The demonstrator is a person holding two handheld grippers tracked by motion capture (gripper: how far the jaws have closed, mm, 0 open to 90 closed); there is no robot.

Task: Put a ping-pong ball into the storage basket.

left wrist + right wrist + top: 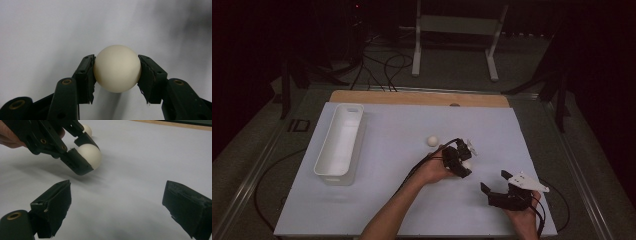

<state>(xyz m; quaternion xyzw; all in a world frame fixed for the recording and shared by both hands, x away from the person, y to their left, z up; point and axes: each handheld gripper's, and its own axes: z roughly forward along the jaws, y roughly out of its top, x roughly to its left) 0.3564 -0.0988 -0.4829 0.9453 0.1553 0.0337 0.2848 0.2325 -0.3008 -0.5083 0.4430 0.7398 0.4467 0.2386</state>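
Right gripper (pixel 493 183) fingers spread, empty, left gripper (pixel 116 68) fingers pinching white ball (pixel 117 68)

Room is dark, light falls mostly on the table (pixel 492 125). Tabletop is covered by a white sheet, with a strip of bare wood (pixel 417 98) along the far edge. Grey floor (pixel 452 70) beyond it, black cables (pixel 382 65) looping across. A white metal stand (pixel 457 25) with two legs sits behind the table. Dark tripod-like legs (pixel 557 90) far right, another dark support (pixel 287 85) far left. Small red light (pixel 357 6) in the black background.
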